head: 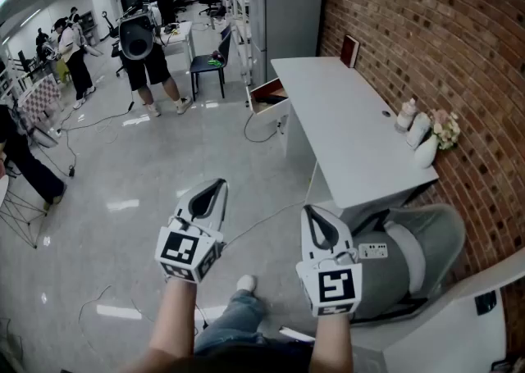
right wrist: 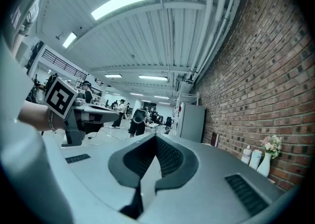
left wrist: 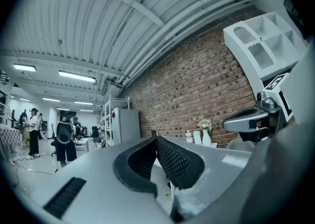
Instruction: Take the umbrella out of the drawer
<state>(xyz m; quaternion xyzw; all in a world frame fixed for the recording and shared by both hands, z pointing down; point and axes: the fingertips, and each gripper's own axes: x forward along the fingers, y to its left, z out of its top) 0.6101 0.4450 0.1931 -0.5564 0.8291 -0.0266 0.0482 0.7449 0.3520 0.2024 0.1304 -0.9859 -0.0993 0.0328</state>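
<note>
Head view: the left gripper [head: 219, 186] and the right gripper [head: 311, 211] are held side by side, level, over the floor [head: 123, 224], near the close end of the white bench [head: 344, 117] set along the brick wall [head: 426, 27]. A drawer [head: 267, 97] is seen pulled out at the bench's far end, and in this view only. Its inside is too small to be read, so the umbrella cannot be placed from any view. Left gripper view: the jaws are seen pressed together at the tips, with nothing between them. Right gripper view: the jaws are likewise closed on nothing. The ceiling pipes [right wrist: 211, 31] are shown by the gripper views alone. The vase of flowers [head: 430, 148] on the bench is shown by all three.
</note>
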